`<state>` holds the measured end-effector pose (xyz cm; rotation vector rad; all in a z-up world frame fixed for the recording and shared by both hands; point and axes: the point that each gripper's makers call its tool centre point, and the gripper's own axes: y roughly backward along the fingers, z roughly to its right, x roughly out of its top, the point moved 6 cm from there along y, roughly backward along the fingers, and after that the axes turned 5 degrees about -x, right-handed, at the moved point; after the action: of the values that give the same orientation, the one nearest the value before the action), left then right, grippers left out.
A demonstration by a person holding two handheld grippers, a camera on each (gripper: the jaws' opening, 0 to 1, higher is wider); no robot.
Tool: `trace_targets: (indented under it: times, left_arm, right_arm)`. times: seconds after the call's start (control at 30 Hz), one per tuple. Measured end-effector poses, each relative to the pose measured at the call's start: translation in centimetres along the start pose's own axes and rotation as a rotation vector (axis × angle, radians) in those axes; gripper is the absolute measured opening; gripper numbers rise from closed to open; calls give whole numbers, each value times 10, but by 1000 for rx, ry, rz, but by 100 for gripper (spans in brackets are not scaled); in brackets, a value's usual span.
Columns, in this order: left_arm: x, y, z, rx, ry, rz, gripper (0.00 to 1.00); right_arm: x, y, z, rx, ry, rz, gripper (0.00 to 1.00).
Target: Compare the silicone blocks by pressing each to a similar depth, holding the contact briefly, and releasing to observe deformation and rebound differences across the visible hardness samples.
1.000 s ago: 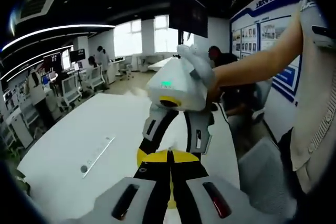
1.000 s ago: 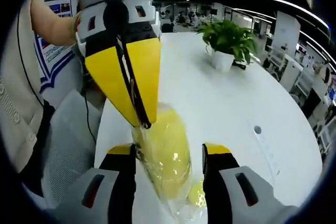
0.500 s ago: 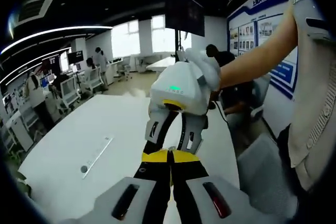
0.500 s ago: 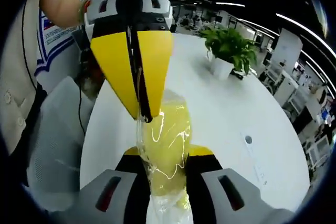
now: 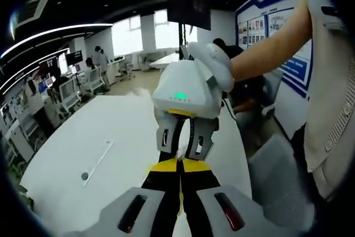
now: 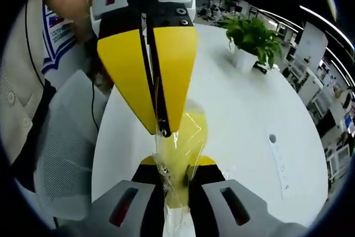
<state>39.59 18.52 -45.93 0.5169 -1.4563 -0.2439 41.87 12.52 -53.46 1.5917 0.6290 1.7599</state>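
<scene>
Both grippers clamped on a yellow silicone block in clear wrap

Right gripper [image 6: 176, 173] squeezes the yellow wrapped silicone block [image 6: 183, 142]; left gripper [image 6: 162, 130], jaws together, pinches its wrap above the white table [image 6: 244, 109].

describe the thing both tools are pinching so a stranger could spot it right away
Start at the big white table with the potted plant at its far end. Above its near edge, the right tool and left tool pinch a yellow block in clear wrap, the one glossy yellow thing held off the table.
</scene>
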Motion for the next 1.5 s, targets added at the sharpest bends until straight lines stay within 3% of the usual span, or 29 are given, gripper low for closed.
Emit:
trace_targets:
  times: [0.43, 0.97, 1.33, 1.5]
  left_arm:
    - [-2, -5, 2, -2, 42, -1, 0]
    - [-4, 1, -1, -5, 113, 43, 0]
    - [-7, 8, -7, 19, 147, 67, 0]
    - [-8, 11, -8, 26, 164, 72, 0]
  right_arm:
    - [-6, 0, -3, 3, 9, -3, 6]
    - [-3, 0, -3, 6, 5, 2, 6]
    - [3, -5, 2, -16, -15, 39, 9]
    - [6, -8, 3, -17, 14, 75, 11]
